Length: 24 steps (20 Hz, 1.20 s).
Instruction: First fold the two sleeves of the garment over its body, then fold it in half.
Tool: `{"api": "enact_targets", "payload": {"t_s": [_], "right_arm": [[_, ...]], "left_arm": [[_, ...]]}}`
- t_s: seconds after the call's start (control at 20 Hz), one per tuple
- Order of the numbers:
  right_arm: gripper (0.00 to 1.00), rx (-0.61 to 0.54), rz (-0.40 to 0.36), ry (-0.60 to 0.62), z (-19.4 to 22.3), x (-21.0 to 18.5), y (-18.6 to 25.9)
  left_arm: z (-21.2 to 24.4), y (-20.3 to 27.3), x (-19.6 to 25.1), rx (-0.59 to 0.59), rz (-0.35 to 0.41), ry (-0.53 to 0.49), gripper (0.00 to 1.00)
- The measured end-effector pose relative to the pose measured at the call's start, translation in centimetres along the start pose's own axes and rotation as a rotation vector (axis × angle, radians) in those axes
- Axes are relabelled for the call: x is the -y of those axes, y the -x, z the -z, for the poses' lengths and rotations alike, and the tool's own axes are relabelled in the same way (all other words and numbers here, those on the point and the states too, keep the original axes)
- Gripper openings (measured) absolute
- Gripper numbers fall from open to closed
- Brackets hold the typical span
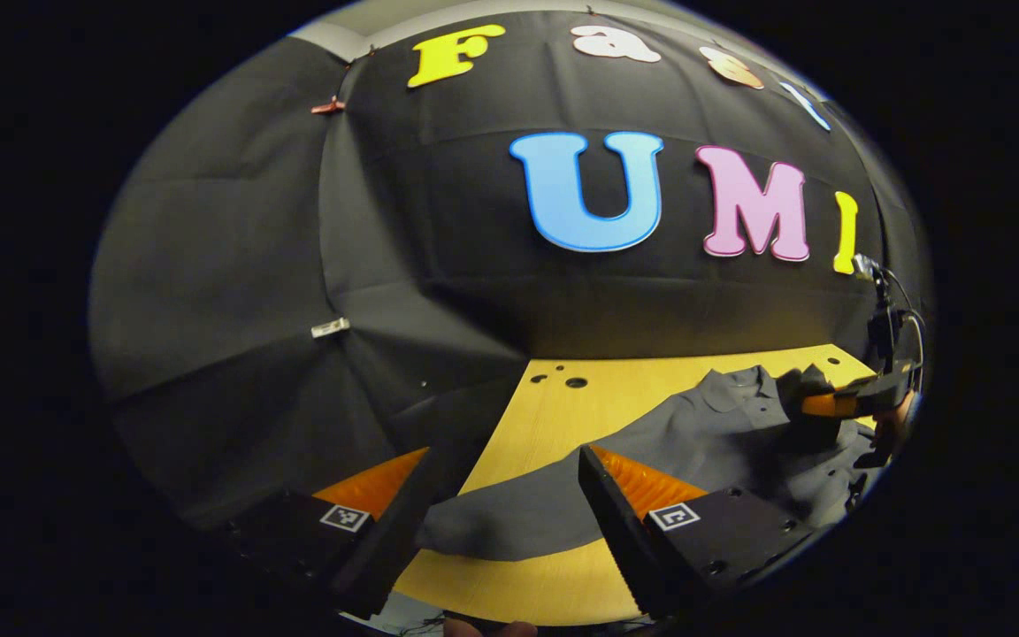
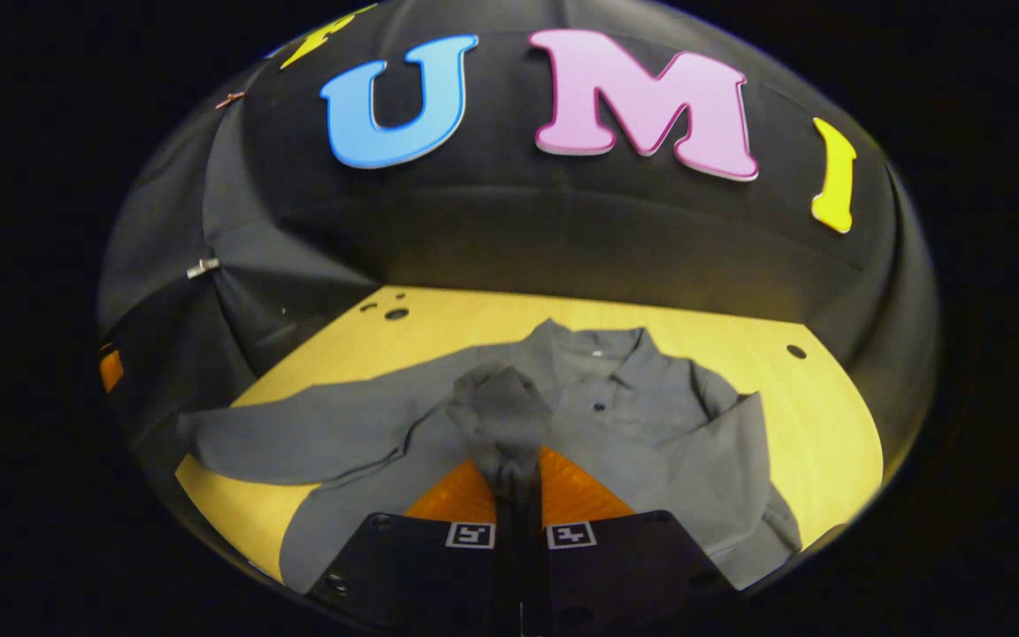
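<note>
Grey shirt (image 2: 633,416) lies collar-up on the yellow table (image 2: 828,416), centre of the right gripper view. Right gripper (image 2: 518,482), at 6 o'clock, fingers pressed together on a bunched sleeve cuff (image 2: 501,416) lifted over the shirt body. Other sleeve (image 2: 297,433) stretches flat toward 9 o'clock. Left gripper (image 1: 505,495) hangs wide apart above that sleeve's end, holding nothing.

You get a dim booth, the table (image 2: 819,425) lit bright from above (fisheye bending every edge), focus sharp throughout
</note>
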State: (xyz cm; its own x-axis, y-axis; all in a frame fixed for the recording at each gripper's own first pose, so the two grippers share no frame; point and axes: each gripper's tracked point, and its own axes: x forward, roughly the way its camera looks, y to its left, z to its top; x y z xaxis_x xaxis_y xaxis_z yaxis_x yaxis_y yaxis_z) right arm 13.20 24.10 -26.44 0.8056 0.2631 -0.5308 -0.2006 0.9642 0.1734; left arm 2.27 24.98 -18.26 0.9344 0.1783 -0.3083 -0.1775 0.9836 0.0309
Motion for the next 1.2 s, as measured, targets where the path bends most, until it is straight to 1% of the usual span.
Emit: {"api": "enact_targets", "payload": {"t_s": [0.15, 0.25, 0.35, 0.5, 0.55, 0.65, 0.75, 0.8, 0.9, 0.95, 1.0, 1.1, 1.15, 1.2], "right_arm": [[0.06, -0.075, 0.002, 0.015, 2.7, -1.4, -1.7], [0.07, -0.119, 0.001, 0.011, 4.1, -2.0, -2.6], [0.08, -0.154, 0.001, -0.005, 5.3, -2.5, -3.4], [0.11, -0.205, -0.012, -0.029, 6.9, -3.2, -4.1], [0.11, -0.225, -0.024, -0.036, 7.3, -3.5, -4.2], [0.19, -0.261, -0.059, -0.061, 7.9, -4.6, -4.2], [0.46, -0.280, -0.081, -0.070, 8.5, -5.3, -4.3], [0.49, -0.278, -0.090, -0.073, 8.4, -5.5, -4.1], [0.51, -0.270, -0.112, -0.085, 8.0, -5.9, -3.7], [0.39, -0.267, -0.128, -0.089, 7.7, -6.1, -3.6], [0.52, -0.264, -0.145, -0.095, 7.5, -6.4, -3.2], [0.56, -0.250, -0.185, -0.119, 6.6, -7.0, -2.3], [0.58, -0.238, -0.209, -0.136, 6.0, -7.4, -1.7], [0.48, -0.229, -0.230, -0.147, 5.3, -7.7, -1.1]], "left_arm": [[2.0, -1.2, -2.3, -0.040, -0.043, 0.050, 0.99], [3.1, -2.1, -3.5, -0.055, -0.068, 0.054, 0.99], [4.2, -3.0, -4.3, -0.063, -0.080, 0.028, 0.99], [5.9, -4.3, -4.7, -0.088, -0.070, -0.037, 0.99], [6.8, -4.7, -4.7, -0.106, -0.066, -0.043, 0.99], [8.4, -5.2, -4.6, -0.143, -0.055, -0.032, 0.99], [9.6, -5.6, -4.8, -0.173, -0.056, -0.024, 0.99], [10.3, -5.7, -4.9, -0.189, -0.058, -0.021, 0.99], [11.3, -6.4, -5.0, -0.214, -0.063, -0.018, 0.99], [11.7, -6.8, -5.0, -0.220, -0.072, -0.028, 0.99], [12.0, -7.2, -5.2, -0.224, -0.086, -0.044, 0.99], [13.0, -7.6, -5.1, -0.244, -0.084, -0.048, 0.99], [13.3, -7.7, -4.9, -0.255, -0.078, -0.045, 0.99], [13.8, -7.9, -4.7, -0.265, -0.075, -0.045, 0.99]]}}
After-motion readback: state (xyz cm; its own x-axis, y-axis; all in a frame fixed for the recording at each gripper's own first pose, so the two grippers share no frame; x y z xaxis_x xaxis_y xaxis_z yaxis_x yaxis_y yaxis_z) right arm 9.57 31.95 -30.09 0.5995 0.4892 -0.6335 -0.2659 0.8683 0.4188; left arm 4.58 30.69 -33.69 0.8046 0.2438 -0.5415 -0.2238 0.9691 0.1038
